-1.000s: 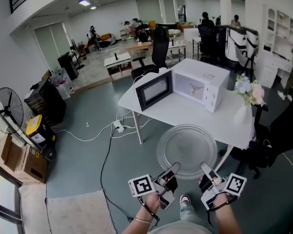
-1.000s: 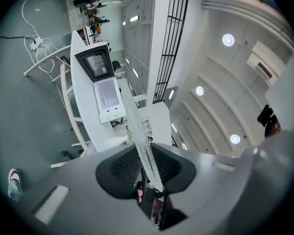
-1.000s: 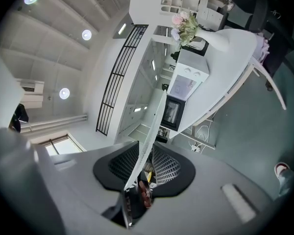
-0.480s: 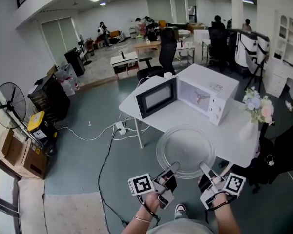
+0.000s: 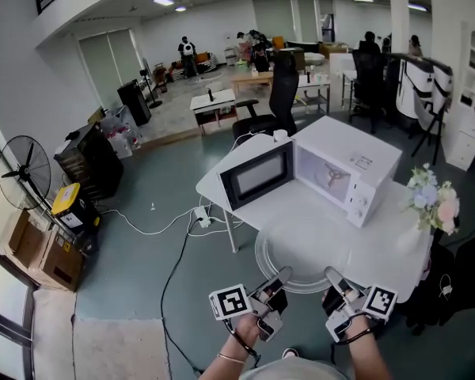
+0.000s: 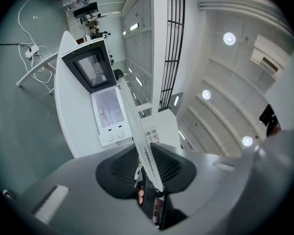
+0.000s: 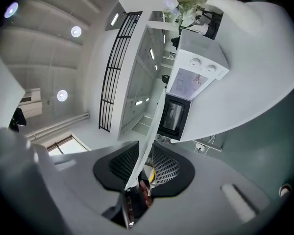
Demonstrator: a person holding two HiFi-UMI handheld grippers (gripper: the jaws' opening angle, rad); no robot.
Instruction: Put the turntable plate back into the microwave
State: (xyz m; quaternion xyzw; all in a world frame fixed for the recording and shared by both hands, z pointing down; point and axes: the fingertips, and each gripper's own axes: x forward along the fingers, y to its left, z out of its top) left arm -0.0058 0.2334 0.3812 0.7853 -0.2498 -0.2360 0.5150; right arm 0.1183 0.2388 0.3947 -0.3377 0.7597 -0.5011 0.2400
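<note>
No word, brand or number could be read anywhere. The cubes on the left gripper (image 5: 283, 274) and the right gripper (image 5: 332, 275) bore black-and-white square code markers, patterns with no letters. A small sticker (image 5: 362, 162) on top of the microwave (image 5: 344, 145) and a pale label (image 5: 66, 220) on the yellow case (image 5: 67, 199) were too small to make out

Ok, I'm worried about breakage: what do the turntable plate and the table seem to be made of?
The turntable plate looks like clear, glossy glass: the table shows through it. The table top is smooth matte white, perhaps laminate or painted board; the look leaves that open.
</note>
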